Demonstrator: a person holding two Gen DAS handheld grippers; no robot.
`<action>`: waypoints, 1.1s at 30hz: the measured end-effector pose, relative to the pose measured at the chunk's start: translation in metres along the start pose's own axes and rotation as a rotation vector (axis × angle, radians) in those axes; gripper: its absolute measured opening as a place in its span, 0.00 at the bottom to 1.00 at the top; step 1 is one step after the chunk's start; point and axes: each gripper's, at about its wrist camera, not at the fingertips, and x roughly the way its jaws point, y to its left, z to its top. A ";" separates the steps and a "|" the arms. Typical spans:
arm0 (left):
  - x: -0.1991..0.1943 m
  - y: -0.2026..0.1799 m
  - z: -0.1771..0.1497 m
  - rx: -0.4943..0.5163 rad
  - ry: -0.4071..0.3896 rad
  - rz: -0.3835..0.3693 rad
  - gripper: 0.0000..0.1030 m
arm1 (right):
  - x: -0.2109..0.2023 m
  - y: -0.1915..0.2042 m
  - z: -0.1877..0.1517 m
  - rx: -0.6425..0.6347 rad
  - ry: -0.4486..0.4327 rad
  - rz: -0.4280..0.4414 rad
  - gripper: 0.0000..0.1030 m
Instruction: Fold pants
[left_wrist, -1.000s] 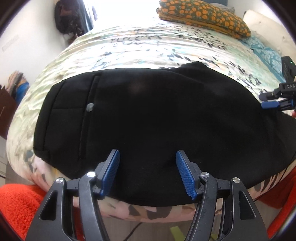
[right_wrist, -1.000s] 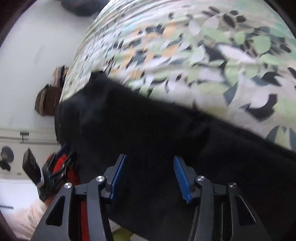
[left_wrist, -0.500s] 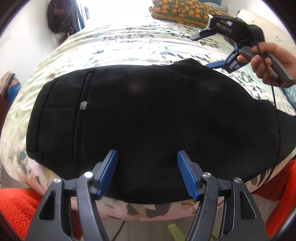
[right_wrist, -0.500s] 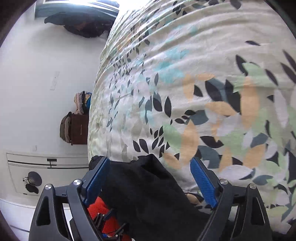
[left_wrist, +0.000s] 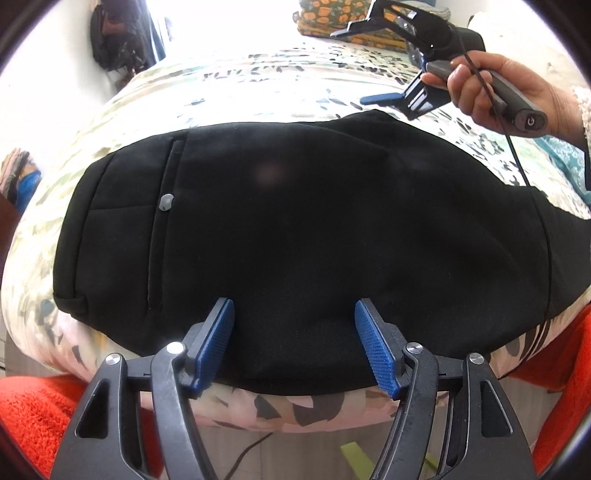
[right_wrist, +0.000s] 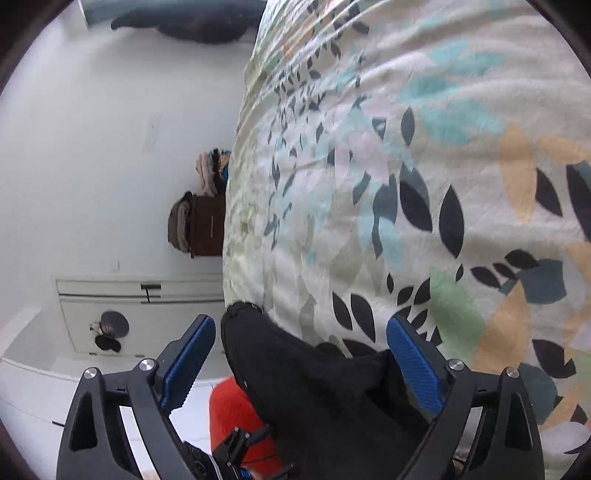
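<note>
No brand or label can be read anywhere; the only mark is a small power symbol on the butt of the grey handle in your right hand (left_wrist: 517, 86). The black pants (left_wrist: 295, 229) lie flat across the near edge of the bed (left_wrist: 258, 92), reaching almost from its left side to its right side, with a pale button (left_wrist: 166, 201) beside a seam near the left end and a dark loop at the near left corner of the cloth. Your left gripper (left_wrist: 294, 345) hangs above the near hem of the pants with its blue pads standing moderately apart and nothing pinched between them. Your right gripper (right_wrist: 301, 367) is opening wide; in its own view a raised tip of the pants sits between the blue pads without either pad pressing on it. From the left camera that gripper hovers over the far right part of the pants, and its thin black cable drapes down across the cloth toward the near right edge. Around the work, an orange-patterned cushion (left_wrist: 332, 22) rests at the far edge of the bed, dark bags (left_wrist: 118, 37) hang by the bright window at the far left, and red-orange fabric (left_wrist: 33, 402) fills the foreground below the mattress. A brown cabinet (right_wrist: 207, 225) with piled clothes stands beyond the bed's side.
</note>
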 end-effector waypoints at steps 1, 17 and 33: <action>-0.003 0.002 0.001 -0.013 0.007 -0.009 0.68 | -0.015 0.001 0.001 0.017 -0.064 0.003 0.92; -0.017 0.090 0.005 -0.074 0.093 0.297 0.67 | -0.052 -0.010 -0.301 -0.458 0.014 -0.976 0.95; -0.011 0.029 0.020 -0.024 -0.036 0.102 0.77 | -0.146 -0.028 -0.315 -0.330 -0.451 -1.002 0.93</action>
